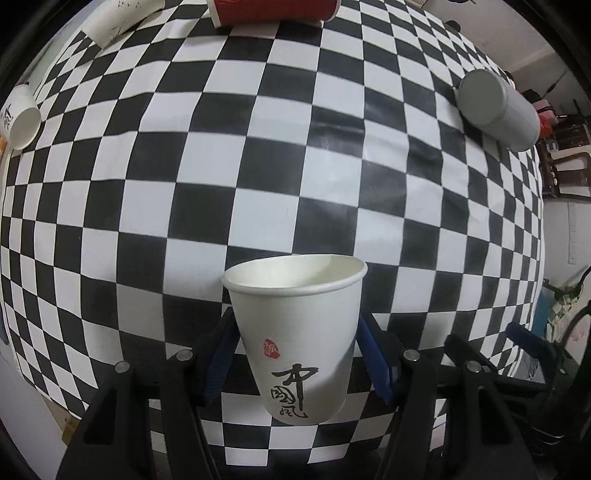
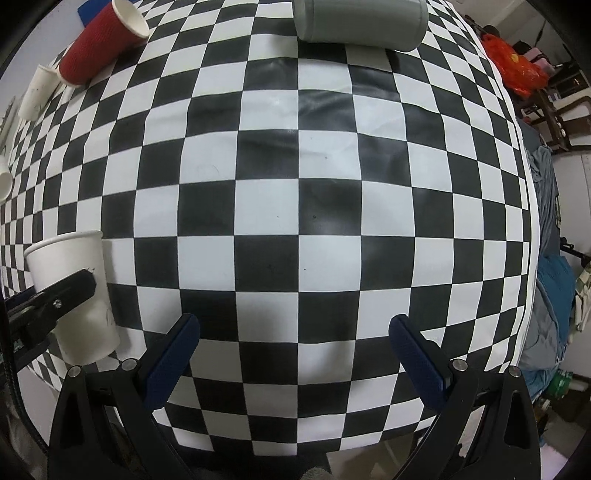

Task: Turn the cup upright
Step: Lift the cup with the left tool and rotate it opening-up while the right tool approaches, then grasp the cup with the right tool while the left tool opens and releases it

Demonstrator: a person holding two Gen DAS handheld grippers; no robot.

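Cup (image 1: 295, 332) base hidden between gripper (image 1: 297, 354) fingers

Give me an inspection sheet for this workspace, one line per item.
Surface: checkered tablecloth, black and white, lightly creased.
Job's things: white paper cup with black calligraphy, upright, mouth up, between the left gripper's jaws.
Clutter: red ribbed cup on its side; grey canister on its side; two more white cups lying at the far left.
Grippers: left gripper shut on the cup; right gripper open, holding nothing.
Cables: nothing seen for certain.
Surroundings: orange bag, dark wooden furniture and blue cloth beyond the right edge.
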